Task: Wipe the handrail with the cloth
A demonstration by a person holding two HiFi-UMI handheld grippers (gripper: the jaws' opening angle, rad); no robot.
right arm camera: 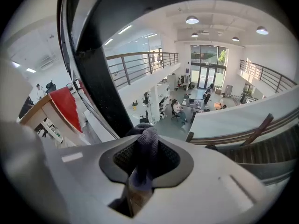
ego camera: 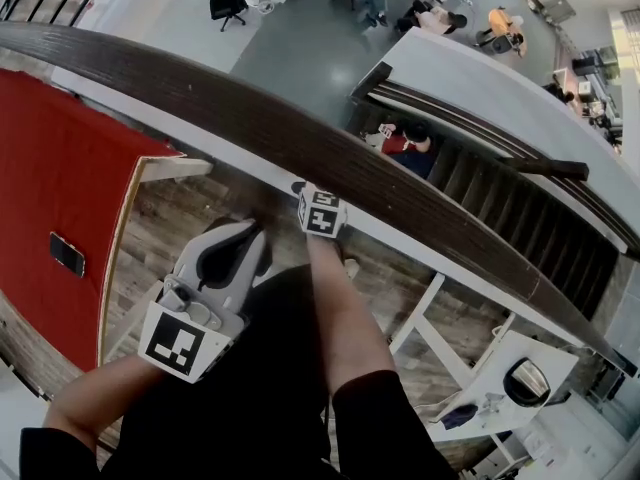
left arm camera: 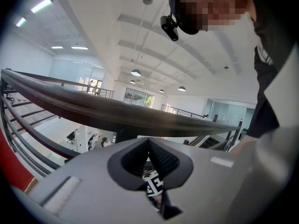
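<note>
The right gripper [right arm camera: 145, 169] is pinching the dark cloth [right arm camera: 145, 146] between its jaws, just beside the handrail [ego camera: 300, 138]. The left gripper [left arm camera: 150, 164] is holding its jaws pressed together.

Steeply overhead; handrail [ego camera: 250, 118] perhaps in all

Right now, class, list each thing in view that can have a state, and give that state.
Left tool: shut, empty.
Right tool: shut on the cloth.
Cloth: bunched, pinched between the right tool's jaws.
Handrail: right tool at its near edge; contact with the cloth unclear.
</note>
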